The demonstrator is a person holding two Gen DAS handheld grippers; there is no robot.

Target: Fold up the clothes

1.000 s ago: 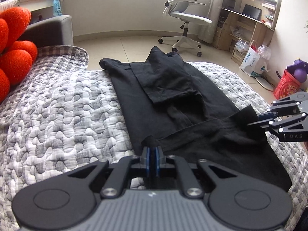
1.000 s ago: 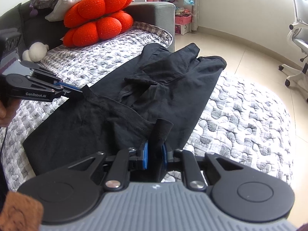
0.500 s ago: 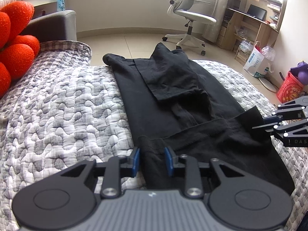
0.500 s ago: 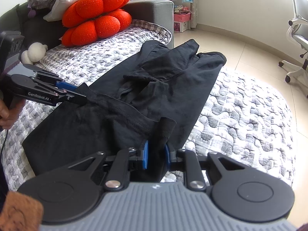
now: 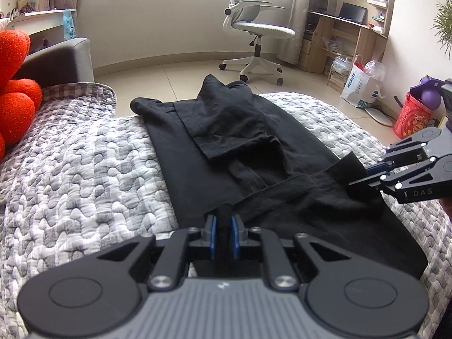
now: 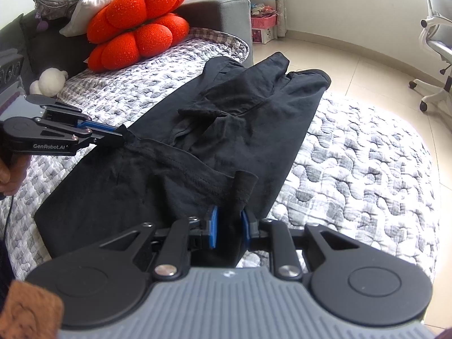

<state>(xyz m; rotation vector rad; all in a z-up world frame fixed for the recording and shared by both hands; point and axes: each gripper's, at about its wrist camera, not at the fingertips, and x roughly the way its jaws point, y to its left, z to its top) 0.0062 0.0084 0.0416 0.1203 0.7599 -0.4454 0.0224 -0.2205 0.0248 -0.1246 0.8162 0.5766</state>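
Pinching the garment (image 5: 226,147) hem, the right gripper (image 6: 228,227) holds one corner between its pads while the left gripper (image 5: 222,236) is closing on the other. Ahead of both, it lies on the quilt (image 5: 84,175). Next, I judge, lift both corners forward evenly.

quilt (image 5: 84,175) left of shirt (image 5: 197,175): free | orange cushion (image 6: 135,25): blocks far-left

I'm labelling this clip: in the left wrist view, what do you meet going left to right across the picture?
red cushion → quilted cover → black garment → right gripper gripping the garment's corner → red bucket
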